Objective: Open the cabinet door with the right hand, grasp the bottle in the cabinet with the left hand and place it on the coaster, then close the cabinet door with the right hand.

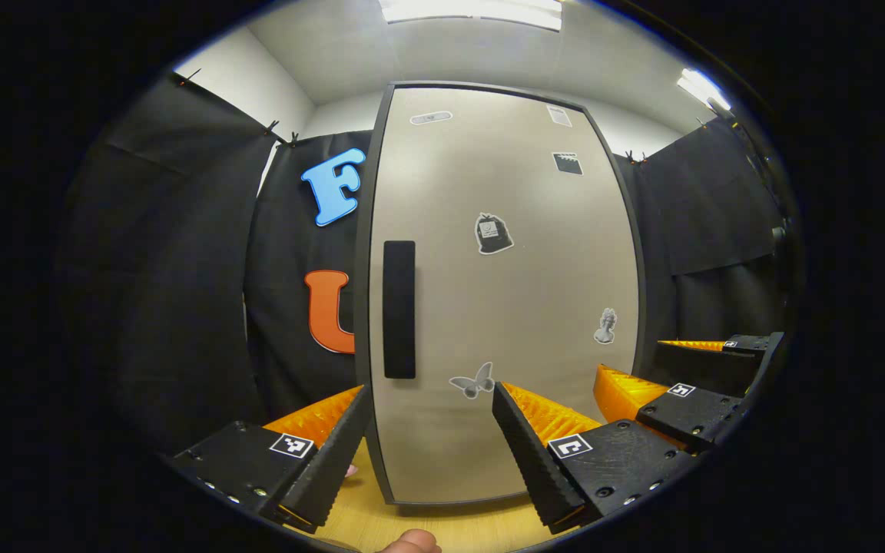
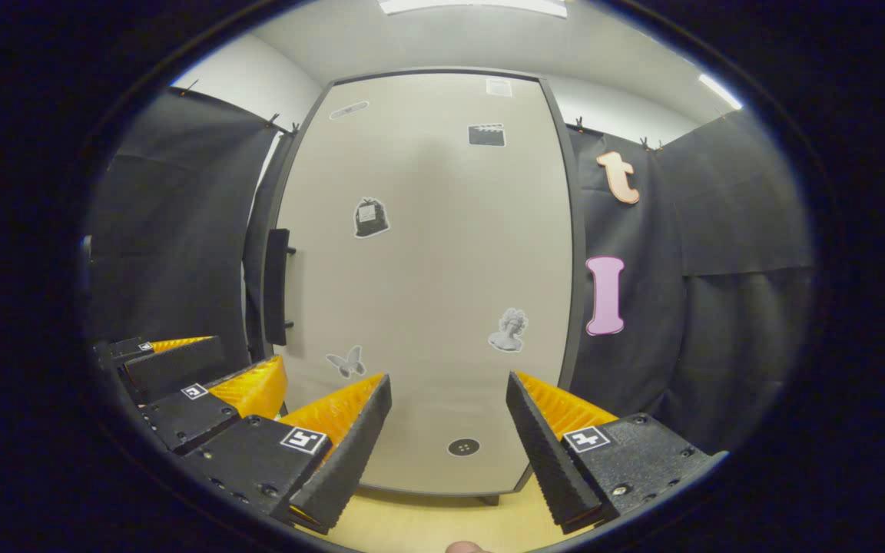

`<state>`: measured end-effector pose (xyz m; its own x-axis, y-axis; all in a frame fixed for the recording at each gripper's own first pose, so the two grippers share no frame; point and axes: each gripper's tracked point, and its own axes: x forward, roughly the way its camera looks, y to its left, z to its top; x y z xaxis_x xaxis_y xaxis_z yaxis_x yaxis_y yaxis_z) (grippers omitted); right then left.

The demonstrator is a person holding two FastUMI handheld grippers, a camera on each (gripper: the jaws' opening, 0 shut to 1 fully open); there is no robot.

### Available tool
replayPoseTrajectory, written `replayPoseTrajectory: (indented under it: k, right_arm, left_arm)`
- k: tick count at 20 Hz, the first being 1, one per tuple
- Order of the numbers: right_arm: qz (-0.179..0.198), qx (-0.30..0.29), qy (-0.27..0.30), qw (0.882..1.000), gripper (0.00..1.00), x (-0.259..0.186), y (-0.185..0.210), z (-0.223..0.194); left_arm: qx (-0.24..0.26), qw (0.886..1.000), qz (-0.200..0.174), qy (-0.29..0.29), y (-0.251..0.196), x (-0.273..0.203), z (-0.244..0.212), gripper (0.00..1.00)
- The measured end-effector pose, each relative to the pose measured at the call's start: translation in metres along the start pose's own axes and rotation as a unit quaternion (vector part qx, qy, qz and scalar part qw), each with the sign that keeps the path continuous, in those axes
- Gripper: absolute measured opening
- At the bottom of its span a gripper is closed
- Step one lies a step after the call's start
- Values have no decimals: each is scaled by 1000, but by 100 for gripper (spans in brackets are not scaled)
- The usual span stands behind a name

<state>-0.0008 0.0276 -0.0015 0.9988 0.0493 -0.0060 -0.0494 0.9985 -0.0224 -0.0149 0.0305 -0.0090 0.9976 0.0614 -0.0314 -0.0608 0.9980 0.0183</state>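
Left gripper (image 1: pixel 431 442), jaws wide and empty, faces the shut cabinet door (image 1: pixel 504 292) standing on the wooden surface (image 1: pixel 442 522). The dark vertical handle (image 1: pixel 399 309) at the door's left edge is the place to grip: rigid, likely non-slip, the panel stiff and probably light. Right gripper (image 2: pixel 449 434), jaws wide and empty, faces the same door. The bottle presumably sits behind it.

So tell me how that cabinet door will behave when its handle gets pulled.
The cabinet door is a flat rigid-looking panel, so it should swing as one piece rather than flex. The handle stands off on posts, giving a gripper something to hook. It sits at one edge, so the hinges are probably on the far edge. Both grippers hang open, short of it.
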Motion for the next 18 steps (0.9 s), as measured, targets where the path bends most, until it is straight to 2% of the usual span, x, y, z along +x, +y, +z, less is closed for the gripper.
replayPoseTrajectory:
  k: [8,18]
  right_arm:
    - [15,5,3,1000,97,23,18,-2]
    - [74,-3,-24,997,97,68,87,16]
  left_arm:
    - [16,999,51,3,47,-14,1,95]
    - [32,989,140,27,128,-43,-9,95]
